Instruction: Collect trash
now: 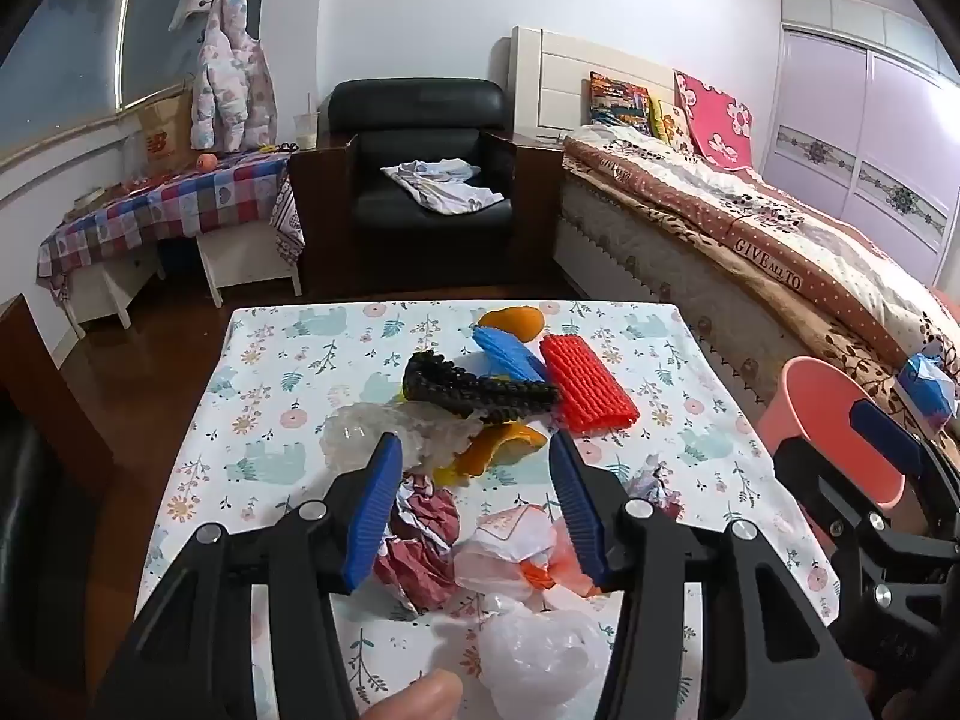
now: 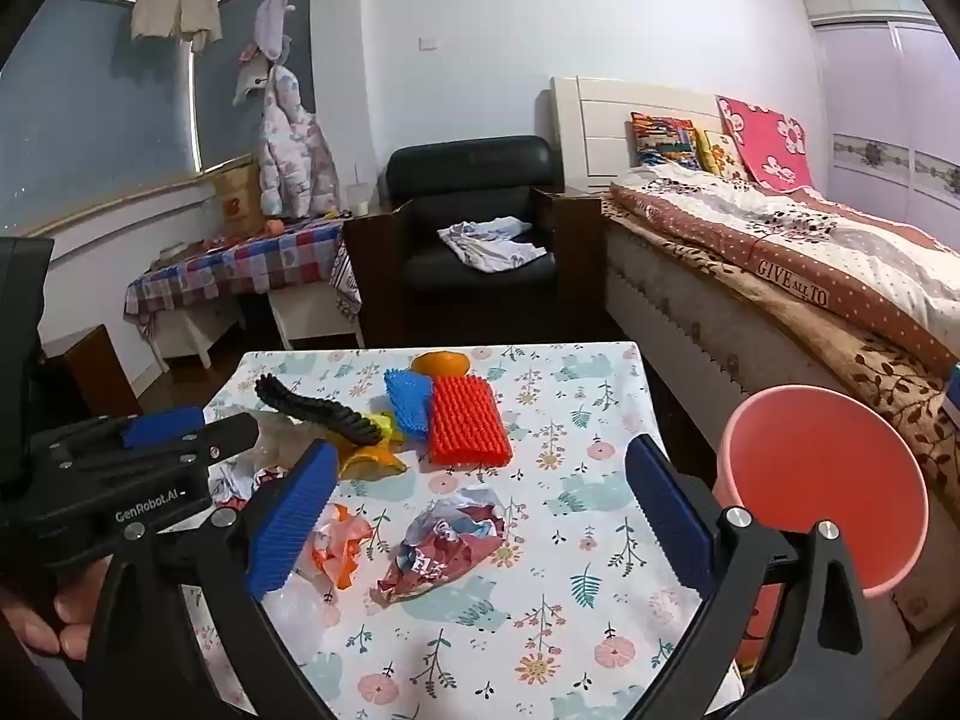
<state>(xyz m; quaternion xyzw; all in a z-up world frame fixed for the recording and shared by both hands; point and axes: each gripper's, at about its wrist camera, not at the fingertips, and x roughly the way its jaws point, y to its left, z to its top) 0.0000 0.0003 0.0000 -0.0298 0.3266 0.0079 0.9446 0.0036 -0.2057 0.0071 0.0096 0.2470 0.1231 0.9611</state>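
Observation:
Trash lies on a floral-cloth table (image 1: 288, 360): a red foam net (image 1: 588, 384), a blue foam net (image 1: 507, 354), a black foam net (image 1: 480, 393), orange peel (image 1: 510, 321), clear plastic (image 1: 372, 432), crumpled red-white paper (image 1: 420, 546) and white plastic bags (image 1: 534, 648). My left gripper (image 1: 477, 516) is open above the crumpled paper and bags. My right gripper (image 2: 480, 516) is open over another crumpled red-white wrapper (image 2: 444, 546), empty. A pink bin (image 2: 822, 492) stands at the table's right edge; it also shows in the left wrist view (image 1: 840, 420).
A bed (image 1: 780, 240) runs along the right side close to the bin. A black armchair (image 1: 426, 162) and a checkered-cloth desk (image 1: 174, 204) stand behind the table. Dark wooden floor lies to the left.

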